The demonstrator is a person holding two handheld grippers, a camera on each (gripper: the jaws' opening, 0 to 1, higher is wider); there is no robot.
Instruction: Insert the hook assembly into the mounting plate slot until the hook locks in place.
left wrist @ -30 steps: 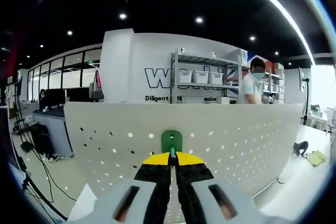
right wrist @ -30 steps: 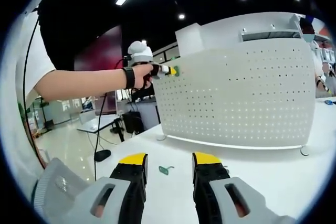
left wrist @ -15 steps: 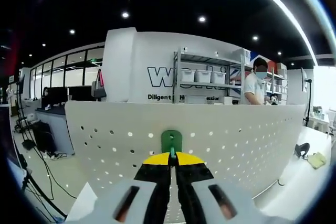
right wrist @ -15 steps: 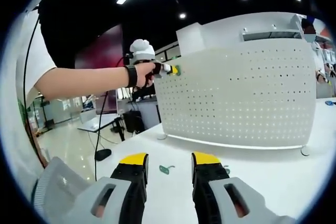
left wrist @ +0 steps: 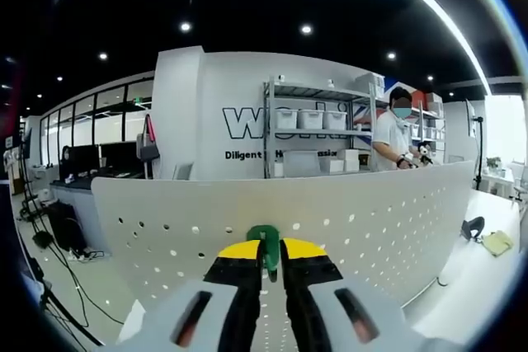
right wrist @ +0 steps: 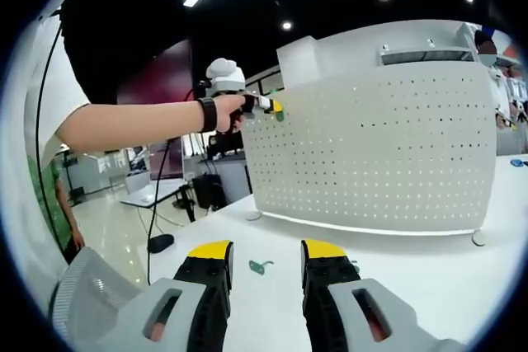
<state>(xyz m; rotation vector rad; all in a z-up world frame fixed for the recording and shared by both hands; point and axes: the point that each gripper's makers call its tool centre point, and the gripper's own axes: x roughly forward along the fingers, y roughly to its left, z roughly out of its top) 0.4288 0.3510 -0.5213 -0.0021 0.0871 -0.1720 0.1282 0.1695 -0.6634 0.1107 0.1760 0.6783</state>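
1. Left gripper (left wrist: pixel 268 246): jaws closed on the green hook (left wrist: pixel 266 239), clamped between the yellow tips. In the right gripper view the same gripper (right wrist: pixel 268 105) is held up by the person's hand (right wrist: pixel 229 111) at the pegboard's top left corner.
2. Green hook: in the left gripper view it sits at the white pegboard's (left wrist: pixel 363 228) upper edge, at 12 o'clock from the jaws. Whether it is seated in a hole cannot be told.
3. Pegboard (right wrist: pixel 371 162): upright perforated white panel on a white table (right wrist: pixel 429 278); its top edge is free, with open air above. Its left end stands near the table's left edge.
4. Right gripper (right wrist: pixel 262 263): jaws apart, holding nothing, low over the table, well apart from the panel's foot, with bare tabletop between.
5. Second green hook (right wrist: pixel 261 266): lies flat on the table between the right gripper's tips, toward 12 o'clock.
6. Surroundings: shelving rack (left wrist: pixel 318 133) with white bins behind the panel; a person (left wrist: pixel 394 133) stands at 2 o'clock; a yellow object (left wrist: pixel 497 243) lies on the table at 3 o'clock; cables (left wrist: pixel 58 286) trail on the floor at 8 o'clock.
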